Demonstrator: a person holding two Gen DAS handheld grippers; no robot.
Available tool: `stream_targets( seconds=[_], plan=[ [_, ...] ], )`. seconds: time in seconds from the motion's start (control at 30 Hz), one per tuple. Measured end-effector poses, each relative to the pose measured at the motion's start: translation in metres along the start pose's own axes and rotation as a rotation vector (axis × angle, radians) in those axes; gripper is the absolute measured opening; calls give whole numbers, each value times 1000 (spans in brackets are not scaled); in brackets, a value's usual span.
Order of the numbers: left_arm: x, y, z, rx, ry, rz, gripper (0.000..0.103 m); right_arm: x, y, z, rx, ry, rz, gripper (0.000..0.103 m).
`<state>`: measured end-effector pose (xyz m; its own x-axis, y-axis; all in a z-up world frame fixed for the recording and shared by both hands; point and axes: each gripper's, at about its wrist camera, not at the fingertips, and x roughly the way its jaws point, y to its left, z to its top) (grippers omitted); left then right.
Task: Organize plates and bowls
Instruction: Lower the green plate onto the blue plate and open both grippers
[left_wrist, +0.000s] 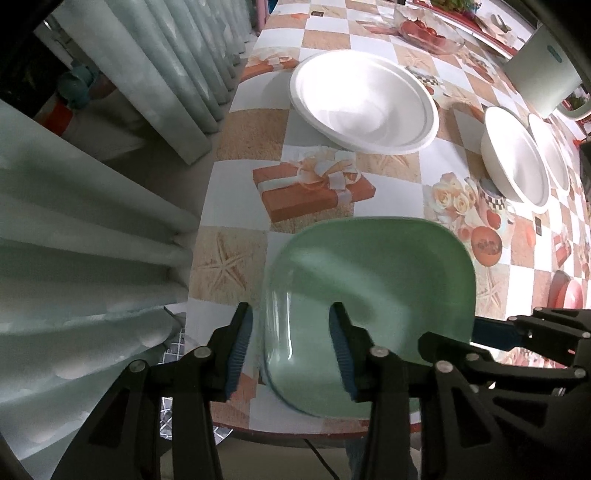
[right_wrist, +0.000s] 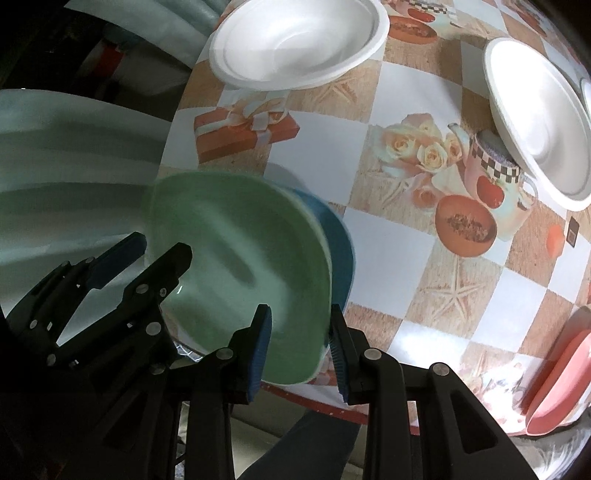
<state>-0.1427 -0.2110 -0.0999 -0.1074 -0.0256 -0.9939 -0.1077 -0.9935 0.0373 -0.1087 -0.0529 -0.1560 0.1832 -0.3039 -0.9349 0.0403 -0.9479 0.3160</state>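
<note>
A green square bowl (left_wrist: 373, 273) hangs blurred over the near edge of the table. A blue bowl (right_wrist: 341, 247) is nested under it. My left gripper (left_wrist: 290, 308) straddles the green bowl's left rim, one finger outside and one inside. Tablecloth shows between the outer pad and the rim, so it is open. My right gripper (right_wrist: 299, 310) is shut on the opposite rim (right_wrist: 317, 295), with one pad inside the green bowl and the other against the outside of the stack. Three white foam plates lie further back: one large (left_wrist: 362, 99) and two overlapping (left_wrist: 513, 158).
The checkered tablecloth (left_wrist: 310, 184) ends in a red edge just below the bowls. Pale green curtains (left_wrist: 92, 258) hang close on the left. Pink plates (right_wrist: 554, 387) sit at the near right. A glass dish of tomatoes (left_wrist: 428, 33) and a white container (left_wrist: 543, 74) stand at the back.
</note>
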Motion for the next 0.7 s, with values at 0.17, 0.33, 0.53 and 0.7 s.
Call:
stream_targets(
  seconds=[0.17,0.33,0.53,0.7],
  plan=[
    [-2,2,-4,-7,-12,38,72,-4,-6,-3,4,2,-15,41],
    [-13,14,-9,-51,-32,-4,85,-20,-21,-7,-9,-21,-40,88],
    [-19,10,-22,-28,14,-9,94,-37,-25,-17,-49,-45,-59,101],
    [-32,-4,-42,13,54,-45,95,-50,-31,-20,-109,-47,-82,101]
  ],
)
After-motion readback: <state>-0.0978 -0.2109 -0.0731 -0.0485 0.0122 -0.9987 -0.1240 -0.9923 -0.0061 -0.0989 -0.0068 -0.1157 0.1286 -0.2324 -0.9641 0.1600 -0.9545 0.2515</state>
